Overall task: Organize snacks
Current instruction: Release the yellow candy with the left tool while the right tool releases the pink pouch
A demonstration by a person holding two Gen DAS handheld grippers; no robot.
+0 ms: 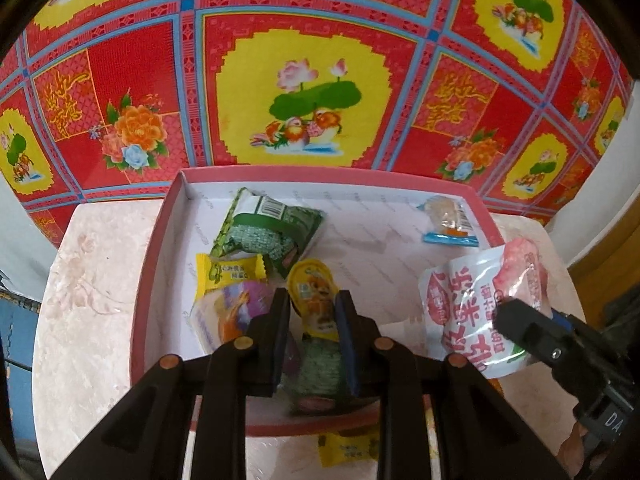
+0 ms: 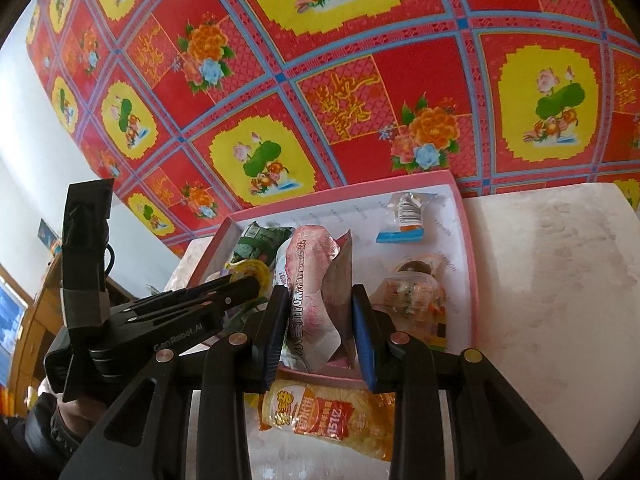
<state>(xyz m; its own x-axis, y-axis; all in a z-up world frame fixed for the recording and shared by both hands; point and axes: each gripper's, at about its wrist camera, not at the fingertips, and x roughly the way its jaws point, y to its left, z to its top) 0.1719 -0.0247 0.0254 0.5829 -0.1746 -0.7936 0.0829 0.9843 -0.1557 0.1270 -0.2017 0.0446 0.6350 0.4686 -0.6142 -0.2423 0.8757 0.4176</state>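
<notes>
- Bkgd: red/yellow floral cloth [image 1: 304, 92] fills the upper half of both views; pale marbled table [image 1: 88, 280] below it, edges cut off by the fisheye rim.
- Pink-rimmed box [image 1: 154, 276] w/ white lining sits on the table and holds most of the snacks.
- Left gripper [image 1: 313, 312] points down into the near-left part of the box, fingers closed on a yellow pouch [image 1: 316, 288] w/ orange print. Pouch's lower part is hidden betw the pads.
- Right gripper [image 2: 320, 320] is angled over the near edge of the box, clamped on a pink-white packet [image 2: 308, 280], which is held above the box's right side. Its text is warped, can't read it.
- Loose in box: green packet [image 1: 272, 228] far left, small yellow candy [image 1: 230, 272] just beside the purple-white packet [image 1: 228, 312], blue-edged clear packet [image 1: 448, 220] far right.
- Clear packet w/ a brown item [image 2: 416, 288] is in the box on the right, partly hidden by the right gripper's finger.
- Orange-yellow packet [image 2: 328, 416] lies on the table outside the near rim, cut by the gripper frame.
- Another yellow candy [image 1: 348, 450] is outside the rim, blurred.
</notes>
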